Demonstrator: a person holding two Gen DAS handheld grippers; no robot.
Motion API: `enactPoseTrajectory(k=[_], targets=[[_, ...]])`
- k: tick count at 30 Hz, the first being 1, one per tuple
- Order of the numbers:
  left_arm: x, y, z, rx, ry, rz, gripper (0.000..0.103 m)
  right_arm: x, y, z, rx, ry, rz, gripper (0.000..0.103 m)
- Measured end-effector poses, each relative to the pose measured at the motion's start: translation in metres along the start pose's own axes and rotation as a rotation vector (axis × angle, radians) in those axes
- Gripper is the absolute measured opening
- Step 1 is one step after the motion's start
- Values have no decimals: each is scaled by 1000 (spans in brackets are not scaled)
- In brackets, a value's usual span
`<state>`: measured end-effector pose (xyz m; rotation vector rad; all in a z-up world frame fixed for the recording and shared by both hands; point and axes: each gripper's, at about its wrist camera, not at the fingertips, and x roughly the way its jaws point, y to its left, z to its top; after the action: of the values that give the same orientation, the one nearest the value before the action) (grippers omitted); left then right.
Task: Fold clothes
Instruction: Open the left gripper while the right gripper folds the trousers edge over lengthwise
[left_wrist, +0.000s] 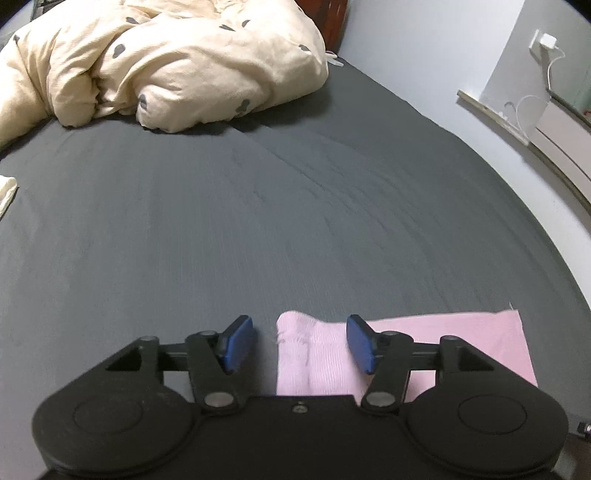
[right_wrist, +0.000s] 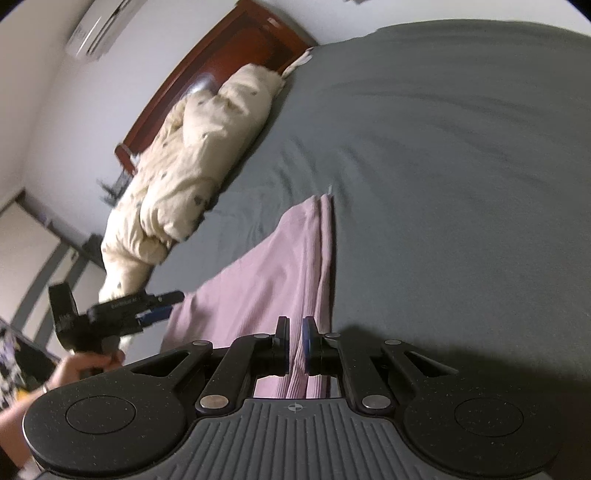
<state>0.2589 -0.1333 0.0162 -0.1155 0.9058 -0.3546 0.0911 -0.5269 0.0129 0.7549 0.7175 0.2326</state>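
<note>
The right gripper (right_wrist: 295, 347) is closest to us in its own view, and its two jaws are pinched tight on a fold of the pink cloth (right_wrist: 266, 280). The cloth runs up from between the jaws and drapes away over the dark grey bed sheet (right_wrist: 443, 184).

The left gripper (left_wrist: 300, 341) has its jaws apart. A bunched corner of the pink cloth (left_wrist: 306, 354) sits between the blue pads (left_wrist: 240, 343), but the pads do not press on it — there is a gap on each side. To the right of that corner, the rest of the cloth lies flat on the bed sheet (left_wrist: 258, 203).

In the right wrist view, the left gripper (right_wrist: 162, 314) shows at the left edge of the pink cloth, held by a person's hand (right_wrist: 85, 365).

Farther up the bed sheet, well apart from the pink cloth, a cream quilt (left_wrist: 166, 62) with small dark spots lies in a puffy heap. Behind the quilt stands a dark red wooden headboard (right_wrist: 221, 62) — and past it, a white wall. High on that wall hangs an air conditioner (right_wrist: 99, 29).
</note>
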Motion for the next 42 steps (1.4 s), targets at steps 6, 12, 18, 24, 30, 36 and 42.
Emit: enactPoseTrajectory(k=[6,12,18,24,30,36,42], targets=[[1,2,-9,22,23,-33,55,12,17,-3,-98,11,-26,7],[5,-5,-15,65,28,-26,55,27,22,-9,-156,46,-102,7],[3,-5,-16,70,31,-26,56,26,26,-13,-185,65,-119,7],[-16,-13,-19,142,-58,34,55,23,36,-18,-281,76,-147,7],[-78,-57,-52,266,-137,-120,61,24,34,-20,-291,96,-139,7],[-139,-122,-154,477,-28,-336,69,20,31,-15,-255,129,-115,7],[-157,-159,-228,426,133,-444,70,8,36,-17,-296,137,-131,8]])
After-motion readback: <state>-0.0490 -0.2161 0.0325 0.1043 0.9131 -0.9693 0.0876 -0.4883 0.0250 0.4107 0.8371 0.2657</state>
